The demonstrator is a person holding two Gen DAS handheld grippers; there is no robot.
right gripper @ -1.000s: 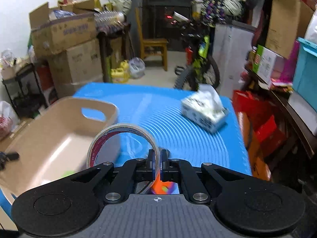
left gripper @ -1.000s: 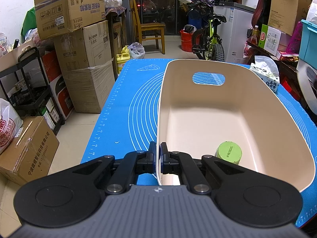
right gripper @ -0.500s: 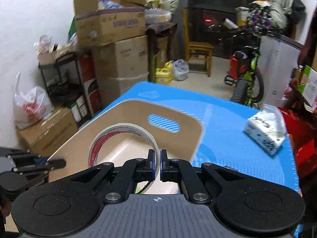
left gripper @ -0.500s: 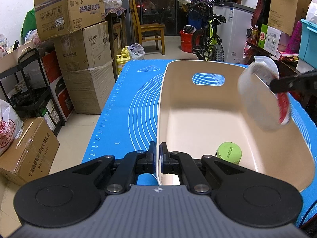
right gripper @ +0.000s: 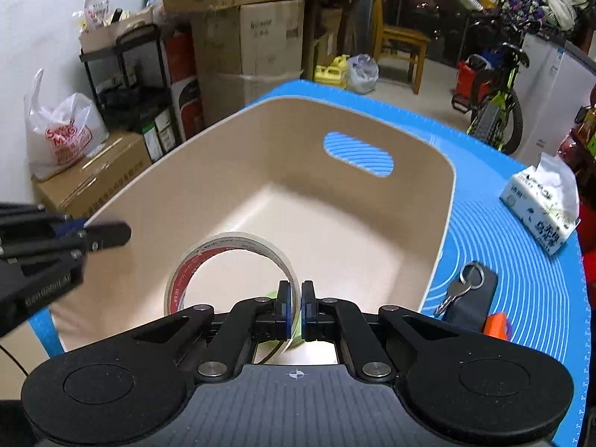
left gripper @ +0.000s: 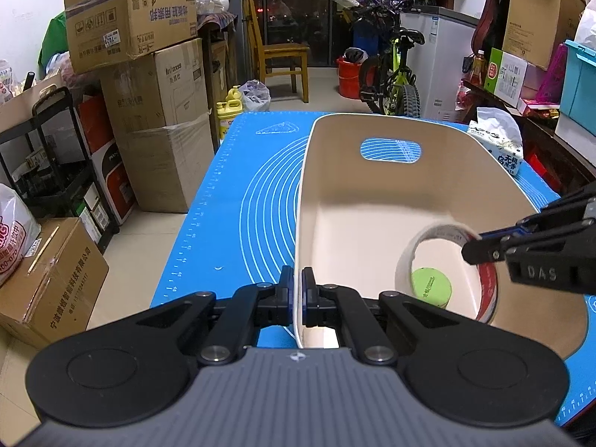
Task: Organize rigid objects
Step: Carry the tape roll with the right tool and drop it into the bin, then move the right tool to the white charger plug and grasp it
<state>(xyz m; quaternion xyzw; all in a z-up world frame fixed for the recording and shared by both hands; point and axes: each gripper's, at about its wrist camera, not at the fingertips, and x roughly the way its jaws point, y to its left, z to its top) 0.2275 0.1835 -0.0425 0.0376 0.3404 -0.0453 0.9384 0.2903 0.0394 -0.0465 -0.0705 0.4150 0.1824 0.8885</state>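
Right now your left gripper [left gripper: 297, 300] has its fingers pinched on the near rim of the beige bin [left gripper: 372, 201], one finger inside the wall and one outside, pressed tight against it. That bin sits on the blue mat [left gripper: 231, 201] that covers the tabletop, its cut-out handle on the far wall facing you.

Your right gripper [right gripper: 296, 307] hangs over the bin's near end, and its fingers grip the band of a roll of tape [right gripper: 231, 260], one finger inside the ring and one outside. In the left wrist view the same gripper [left gripper: 475, 246] comes in from the right and the tape [left gripper: 443, 260] stands on edge inside the bin's walls, red print showing on its inner core. Whether the lower edge of the roll touches the bin floor is hard to tell, since the view there is partly blocked.

A green-lidded jar [left gripper: 431, 287] lies on the bin floor, seen through the tape's ring in the left wrist view and mostly hidden behind the fingers in the right one.

Outside the bin, on the mat to its right, lie a dark case with keys [right gripper: 471, 294], an orange object [right gripper: 497, 326] just beside it, and a tissue pack [right gripper: 540, 212] farther off.
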